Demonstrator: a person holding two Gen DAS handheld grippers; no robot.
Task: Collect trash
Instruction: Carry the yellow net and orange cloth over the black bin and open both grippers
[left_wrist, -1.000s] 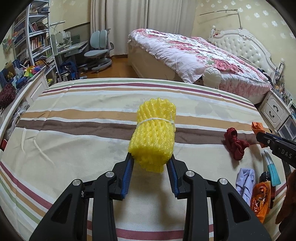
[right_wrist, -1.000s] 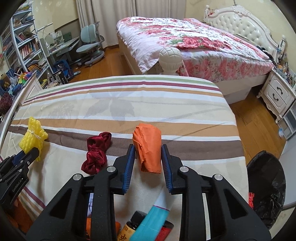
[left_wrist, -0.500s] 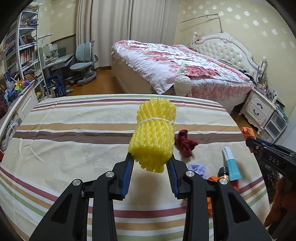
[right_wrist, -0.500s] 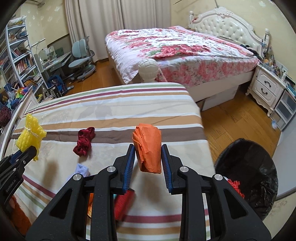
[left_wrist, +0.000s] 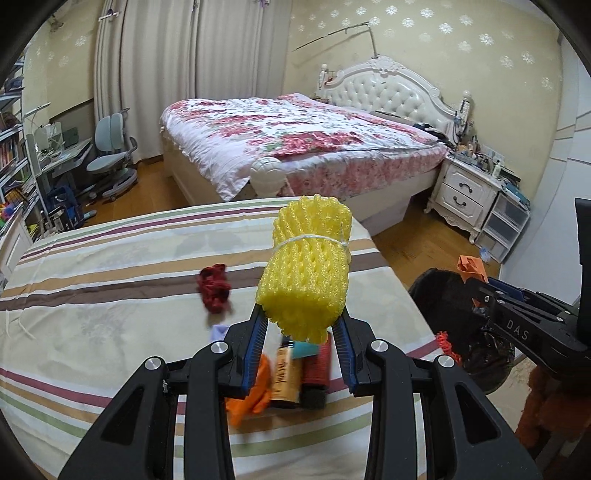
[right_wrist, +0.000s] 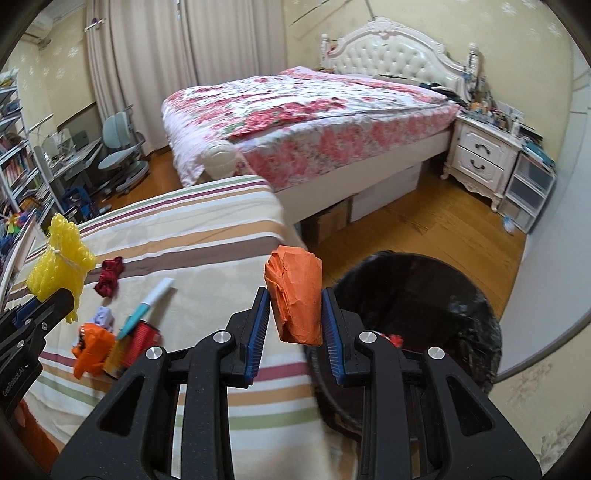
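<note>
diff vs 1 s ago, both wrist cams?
Both grippers swung from over the striped bed toward the black bin. The right gripper now has its orange wad near the rim; the left gripper with the yellow foam net trails. Grips unchanged, nothing released; bed items stayed put.

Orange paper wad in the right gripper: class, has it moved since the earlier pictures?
Yes. The orange paper wad, earlier above the striped bedspread, now hangs past its edge, beside the black bin.
</note>
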